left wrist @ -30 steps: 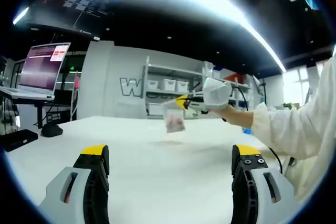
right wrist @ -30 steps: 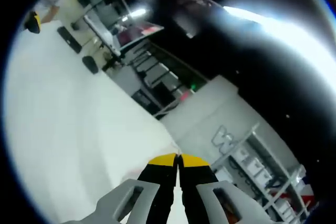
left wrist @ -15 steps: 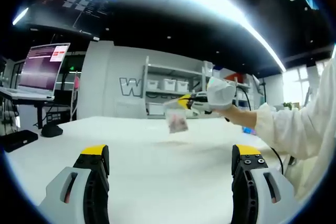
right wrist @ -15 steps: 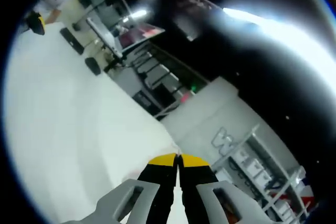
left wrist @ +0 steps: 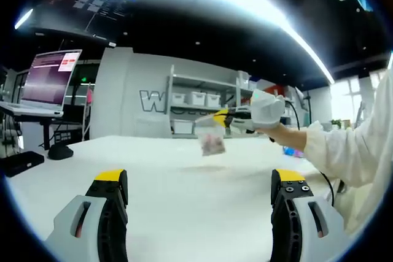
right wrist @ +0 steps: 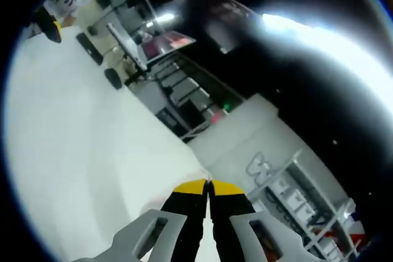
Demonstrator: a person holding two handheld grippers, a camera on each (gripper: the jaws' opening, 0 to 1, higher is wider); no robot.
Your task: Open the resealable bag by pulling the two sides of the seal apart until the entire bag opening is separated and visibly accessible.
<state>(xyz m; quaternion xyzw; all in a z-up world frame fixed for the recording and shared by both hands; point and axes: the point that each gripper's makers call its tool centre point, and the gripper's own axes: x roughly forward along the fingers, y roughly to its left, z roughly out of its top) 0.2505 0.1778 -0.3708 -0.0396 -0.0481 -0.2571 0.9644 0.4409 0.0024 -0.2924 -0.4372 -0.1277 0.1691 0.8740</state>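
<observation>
A small clear resealable bag (left wrist: 212,139) with pinkish contents hangs by its top edge above the white table (left wrist: 153,157). In the left gripper view my right gripper (left wrist: 223,115), held by a gloved hand (left wrist: 268,110), is shut on that top edge. In the right gripper view the same gripper (right wrist: 209,183) shows its yellow tips pressed together, and the bag is hidden below them. My left gripper (left wrist: 199,176) is low over the near table, open, its jaws far apart and holding nothing, well short of the bag.
An open laptop (left wrist: 52,81) sits on a stand at the left, with a black object (left wrist: 60,151) on the table edge below it. White shelves with bins (left wrist: 196,102) line the back wall. A white sleeve (left wrist: 356,145) comes in from the right.
The right gripper has carried the hanging bag a little to the right in the left gripper view. The left gripper has held still and stayed open.
</observation>
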